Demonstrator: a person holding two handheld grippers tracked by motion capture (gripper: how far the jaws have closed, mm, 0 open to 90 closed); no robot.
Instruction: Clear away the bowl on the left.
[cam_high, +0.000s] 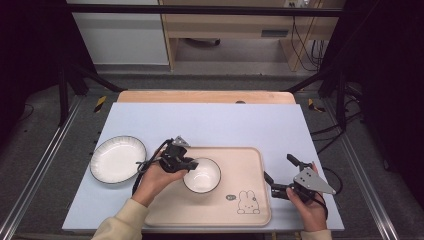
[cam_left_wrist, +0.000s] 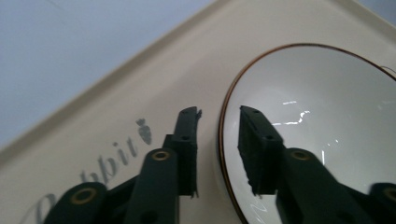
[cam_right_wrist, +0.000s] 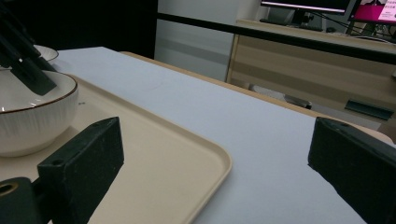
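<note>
A white bowl (cam_high: 202, 176) with a dark rim stands on the left half of a beige tray (cam_high: 240, 160). My left gripper (cam_high: 192, 164) reaches over the bowl's left rim. In the left gripper view its jaws straddle the bowl (cam_left_wrist: 317, 116), one outside over the tray (cam_left_wrist: 116, 107) and one inside, and a small gap shows on each side of the rim, so my left gripper (cam_left_wrist: 219, 114) is open. My right gripper (cam_high: 278, 167) rests at the tray's right edge, jaws wide apart and empty. The right gripper view shows the right gripper (cam_right_wrist: 217, 140), the tray (cam_right_wrist: 154, 154) and the bowl (cam_right_wrist: 32, 116).
A white plate (cam_high: 117, 159) with a dark rim lies on the pale blue table cover (cam_high: 210, 120), left of the tray. A rabbit drawing (cam_high: 247, 202) marks the tray's near right corner. Dark frame bars stand at both sides of the table.
</note>
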